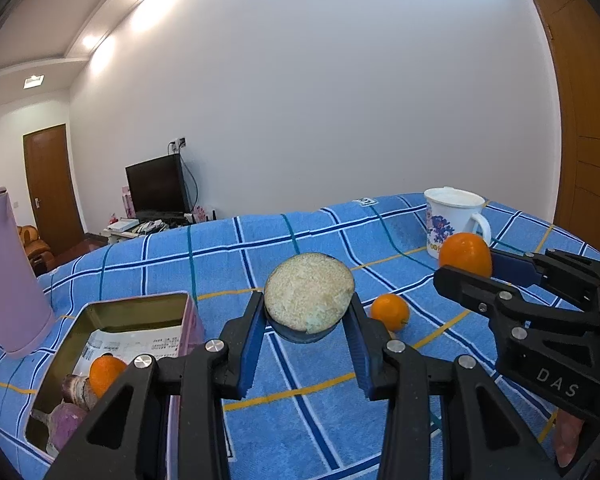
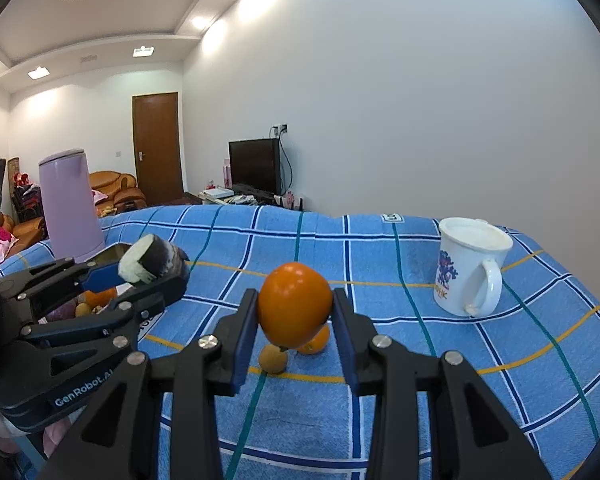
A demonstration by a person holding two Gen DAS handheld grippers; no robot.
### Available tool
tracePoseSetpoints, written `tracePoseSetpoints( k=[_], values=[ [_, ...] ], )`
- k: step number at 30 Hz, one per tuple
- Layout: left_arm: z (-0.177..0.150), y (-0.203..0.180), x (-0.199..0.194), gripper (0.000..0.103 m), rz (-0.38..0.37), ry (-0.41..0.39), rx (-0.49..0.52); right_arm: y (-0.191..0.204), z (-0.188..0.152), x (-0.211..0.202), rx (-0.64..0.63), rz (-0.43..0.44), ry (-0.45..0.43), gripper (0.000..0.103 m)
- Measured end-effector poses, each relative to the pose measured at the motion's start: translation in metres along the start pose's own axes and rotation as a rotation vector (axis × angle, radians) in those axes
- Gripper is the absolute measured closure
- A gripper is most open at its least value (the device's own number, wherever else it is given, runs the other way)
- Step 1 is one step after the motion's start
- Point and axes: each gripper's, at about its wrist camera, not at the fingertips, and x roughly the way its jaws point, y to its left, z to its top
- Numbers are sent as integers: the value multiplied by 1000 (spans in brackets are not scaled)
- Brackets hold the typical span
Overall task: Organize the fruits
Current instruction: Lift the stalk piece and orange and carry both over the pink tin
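Observation:
My left gripper (image 1: 306, 300) is shut on a round cut piece (image 1: 309, 290) with pale flesh and dark skin, held just above the blue checked cloth (image 1: 300, 420). In the right wrist view this gripper (image 2: 152, 272) and its piece (image 2: 148, 260) hang over the tin box. My right gripper (image 2: 294, 296) is shut on a large orange (image 2: 294, 306), lifted off the cloth; the left wrist view shows that gripper (image 1: 466, 264) at the right. A small orange (image 2: 314, 342) and a small tan fruit (image 2: 273, 360) lie on the cloth below it.
An open tin box (image 1: 100, 308) at the left holds an orange (image 1: 104, 374), purple roots (image 1: 72, 420) and printed paper. A lilac jug (image 1: 4, 272) stands behind it. A white flowered mug (image 2: 468, 264) stands at the right. The cloth drops off at the far edge.

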Motion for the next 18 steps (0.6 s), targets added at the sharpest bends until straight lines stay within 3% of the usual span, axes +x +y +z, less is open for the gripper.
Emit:
tracePoseSetpoints(
  k=[18],
  values=[
    [-14,54,-30,62,92,36,-30,56,4,9,-54,117,50,64]
  ],
)
